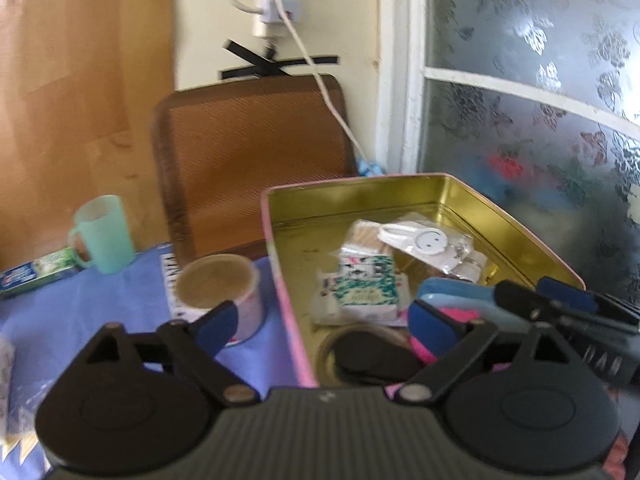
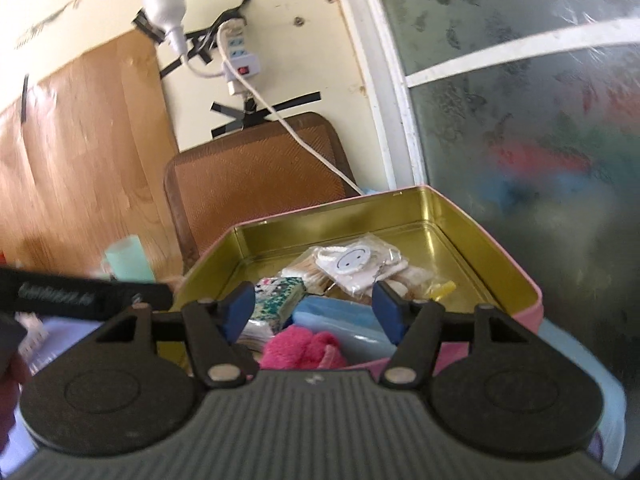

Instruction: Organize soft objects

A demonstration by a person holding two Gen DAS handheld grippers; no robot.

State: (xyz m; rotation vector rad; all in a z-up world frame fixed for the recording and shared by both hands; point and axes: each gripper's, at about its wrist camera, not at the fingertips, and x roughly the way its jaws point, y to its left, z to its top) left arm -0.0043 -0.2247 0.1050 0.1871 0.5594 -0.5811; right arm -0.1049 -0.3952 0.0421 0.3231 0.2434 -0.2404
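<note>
A pink tin with a gold inside [image 1: 472, 200] [image 2: 496, 264] sits on the blue tablecloth. In it lie a pink fluffy cloth [image 2: 304, 348] [image 1: 460, 314], a light blue case [image 2: 344, 316] [image 1: 456, 292], a tissue pack [image 1: 364, 284] [image 2: 276, 292], a bag with a smiley item [image 1: 428, 240] [image 2: 352, 260] and a black pouch [image 1: 372, 354]. My left gripper [image 1: 326, 320] is open and empty over the tin's near left rim. My right gripper [image 2: 314, 306] is open and empty just above the pink cloth; it also shows in the left wrist view [image 1: 536, 300].
A roll of tape [image 1: 218, 288], a mint green mug [image 1: 102, 238] and a toothpaste box [image 1: 36, 274] stand on the cloth left of the tin. A brown chair back [image 1: 252, 156] is behind the table. A frosted window [image 1: 540, 100] is at right.
</note>
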